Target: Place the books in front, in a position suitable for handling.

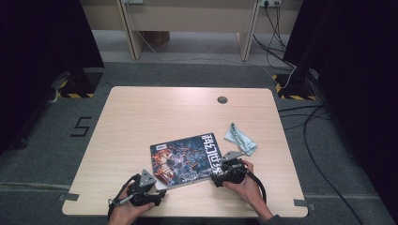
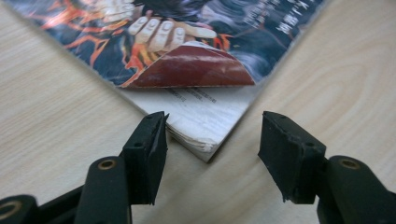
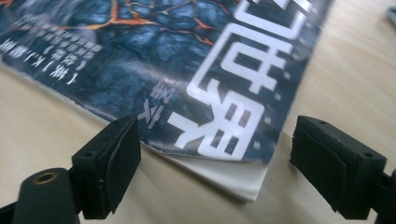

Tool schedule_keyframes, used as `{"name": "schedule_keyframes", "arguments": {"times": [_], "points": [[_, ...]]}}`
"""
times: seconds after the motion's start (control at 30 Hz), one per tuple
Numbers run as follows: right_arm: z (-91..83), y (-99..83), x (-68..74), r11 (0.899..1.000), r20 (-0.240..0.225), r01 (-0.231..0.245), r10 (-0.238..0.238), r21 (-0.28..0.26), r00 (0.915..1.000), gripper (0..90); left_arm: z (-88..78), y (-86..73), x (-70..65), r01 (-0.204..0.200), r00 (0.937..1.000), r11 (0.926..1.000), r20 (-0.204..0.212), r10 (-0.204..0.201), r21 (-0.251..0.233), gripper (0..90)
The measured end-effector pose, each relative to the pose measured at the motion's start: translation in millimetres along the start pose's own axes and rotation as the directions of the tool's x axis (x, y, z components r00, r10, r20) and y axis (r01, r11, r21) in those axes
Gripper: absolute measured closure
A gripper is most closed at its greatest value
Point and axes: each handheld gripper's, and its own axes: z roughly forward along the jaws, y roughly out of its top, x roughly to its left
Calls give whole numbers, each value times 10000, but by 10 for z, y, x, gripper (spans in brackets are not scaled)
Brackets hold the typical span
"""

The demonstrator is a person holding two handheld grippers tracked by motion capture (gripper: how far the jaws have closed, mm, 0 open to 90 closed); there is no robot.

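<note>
Magazine (image 1: 190,159) flat on table (image 1: 141,117), near front edge; cloth (image 1: 240,139) at its 2 o'clock; left gripper (image 1: 157,187) at 7 o'clock corner, right gripper (image 1: 217,174) at 4 o'clock corner.

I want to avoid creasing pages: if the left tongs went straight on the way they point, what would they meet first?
Probably the near corner of the dark illustrated magazine, where its cover is curled back; the left tongs stand open astride it, not pressing on it.
</note>
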Motion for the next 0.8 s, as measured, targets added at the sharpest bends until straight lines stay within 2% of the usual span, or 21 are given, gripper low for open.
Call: {"name": "schedule_keyframes", "arguments": {"times": [0.07,0.17,0.2,0.27,0.33,0.37,0.5,0.63,0.73,0.8], "points": [[28,32,-56,9998,160,-179,181,-122,9997,220,-6,-10,-69,-30,9998,10000,172,31,-50,412],[75,104,-138,9988,390,-451,457,-164,9982,228,-4,-15,-140,-133,9993,9999,336,136,-98,412],[94,131,-166,9986,543,-480,491,-205,9973,234,3,-13,-213,-239,9981,9997,561,244,-95,412],[108,178,-191,9974,733,-681,698,-248,9949,258,4,-2,-268,-236,9954,9995,920,256,-226,417],[94,206,-171,9963,570,-811,827,-298,9949,243,-7,16,-288,-88,9920,9991,1257,139,-416,426],[78,209,-151,9963,545,-784,803,-355,9953,253,-20,27,-282,-58,9921,9985,1252,126,-544,425],[27,208,-63,9973,326,-569,585,-471,9978,251,-74,60,-177,184,9951,9953,983,-90,-955,408],[-42,220,2,9968,201,-465,479,-650,9987,250,-121,142,-13,501,9969,9875,670,-405,-1493,400],[-52,221,45,9959,188,-481,497,-770,9986,252,-62,250,167,602,9981,9836,194,-577,-1702,396],[-19,223,84,9971,36,-333,336,-687,9994,251,-4,326,311,667,9970,9816,-261,-725,-1791,392]]}}
